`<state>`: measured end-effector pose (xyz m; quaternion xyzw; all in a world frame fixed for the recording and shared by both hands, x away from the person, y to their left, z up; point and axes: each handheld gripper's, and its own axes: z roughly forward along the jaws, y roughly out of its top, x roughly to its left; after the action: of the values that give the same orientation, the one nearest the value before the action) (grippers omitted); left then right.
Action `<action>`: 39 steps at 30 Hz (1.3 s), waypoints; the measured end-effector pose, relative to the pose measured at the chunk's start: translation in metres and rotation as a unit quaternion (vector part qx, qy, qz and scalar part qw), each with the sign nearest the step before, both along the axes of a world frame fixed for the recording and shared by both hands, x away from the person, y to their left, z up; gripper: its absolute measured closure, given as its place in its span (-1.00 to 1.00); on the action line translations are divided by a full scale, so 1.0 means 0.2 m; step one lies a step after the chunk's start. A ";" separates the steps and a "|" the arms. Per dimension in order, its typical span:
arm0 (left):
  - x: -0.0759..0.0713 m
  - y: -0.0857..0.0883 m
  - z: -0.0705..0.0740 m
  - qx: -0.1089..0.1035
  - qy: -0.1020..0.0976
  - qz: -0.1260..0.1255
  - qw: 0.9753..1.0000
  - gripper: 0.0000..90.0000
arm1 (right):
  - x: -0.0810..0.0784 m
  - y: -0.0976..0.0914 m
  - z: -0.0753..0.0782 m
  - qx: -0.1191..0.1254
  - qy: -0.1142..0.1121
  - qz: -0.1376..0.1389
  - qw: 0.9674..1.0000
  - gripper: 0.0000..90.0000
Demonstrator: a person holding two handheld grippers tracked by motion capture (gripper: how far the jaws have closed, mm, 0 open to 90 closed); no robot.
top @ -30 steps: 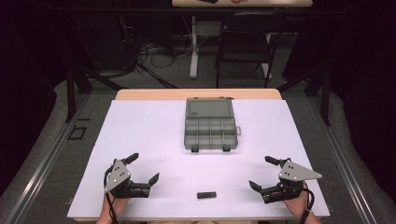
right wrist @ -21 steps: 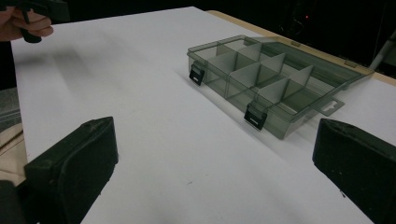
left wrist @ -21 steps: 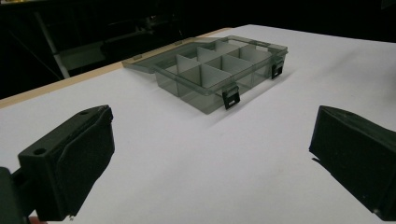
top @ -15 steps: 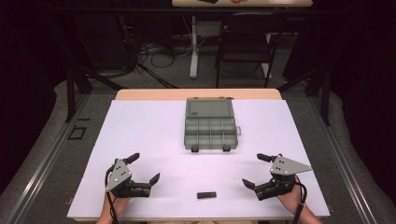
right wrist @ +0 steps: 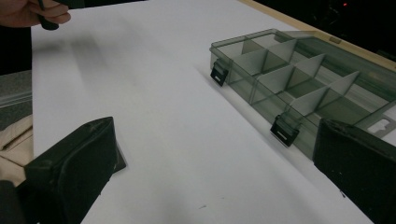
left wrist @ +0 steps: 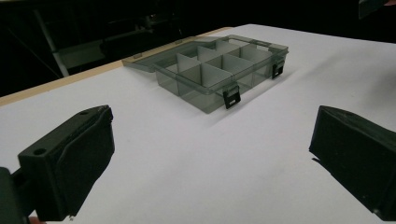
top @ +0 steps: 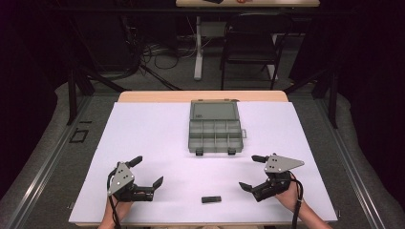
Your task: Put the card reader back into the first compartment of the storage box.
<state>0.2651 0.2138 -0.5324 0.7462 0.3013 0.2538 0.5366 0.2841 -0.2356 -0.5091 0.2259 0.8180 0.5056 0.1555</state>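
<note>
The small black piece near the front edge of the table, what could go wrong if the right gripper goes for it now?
The small black piece lies flat on the white sheet, close to the front edge, so a sideways approach by the open right gripper may push it off instead of catching it. It is also low and thin, so the jaws might scrape or wrinkle the sheet. The open compartment box looks light and could slide if bumped.

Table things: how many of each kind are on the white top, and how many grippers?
Compartment box, lid open: 1
Small black piece: 1
Grippers, left gripper and right gripper: 2
Total: 4
</note>
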 end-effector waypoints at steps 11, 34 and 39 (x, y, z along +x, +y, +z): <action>0.00 0.00 0.00 -0.001 0.002 -0.003 1.000 -1.00 | 0.03 0.07 -0.01 -0.014 0.018 0.040 0.999 -1.00; 0.00 0.00 0.00 0.000 0.002 -0.005 1.000 -1.00 | 0.08 0.25 -0.06 -0.051 0.043 0.121 0.990 -1.00; 0.00 0.01 0.00 -0.001 0.001 -0.004 1.000 -1.00 | 0.08 0.29 -0.08 -0.058 0.044 0.138 0.988 -1.00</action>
<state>0.2652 0.2150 -0.5321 0.7473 0.2996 0.2506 0.5376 0.3002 -0.1775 -0.5250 0.1238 0.8752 0.4637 0.0611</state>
